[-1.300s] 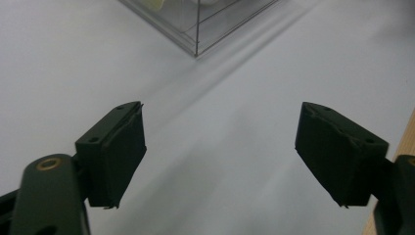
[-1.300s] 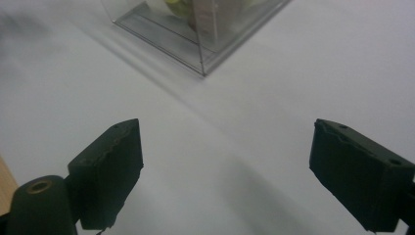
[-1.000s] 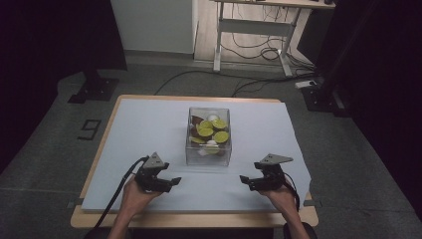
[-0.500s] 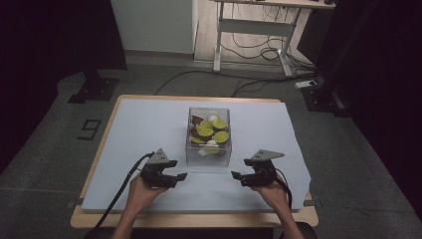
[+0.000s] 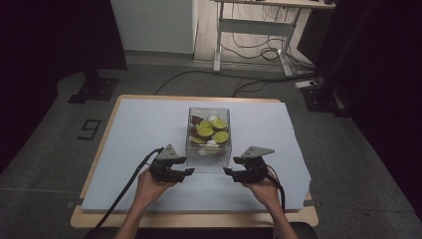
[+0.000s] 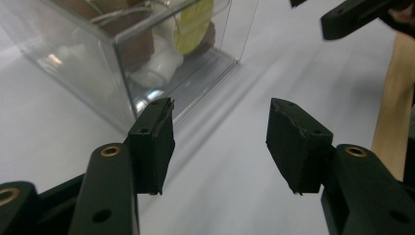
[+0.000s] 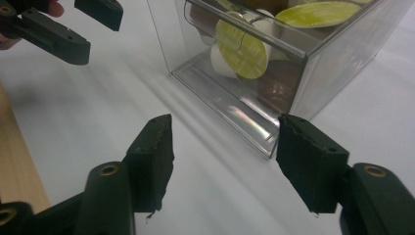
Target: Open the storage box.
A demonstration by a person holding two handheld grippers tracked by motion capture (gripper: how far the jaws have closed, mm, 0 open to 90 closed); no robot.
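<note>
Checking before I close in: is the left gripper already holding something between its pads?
No, the left gripper has only bare table cover between its pads, beside the clear box.

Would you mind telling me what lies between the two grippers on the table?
Nothing: only bare white table cover separates the left gripper from the right gripper in the high view.

In the left gripper view the clear box [image 6: 122,54] is cut off by the top edge, so its upper part and most capsules [image 6: 193,24] stay out of sight. The right gripper view cuts the box [image 7: 293,63] the same way. In the high view the capsules [image 5: 209,132] are too small to count.
</note>
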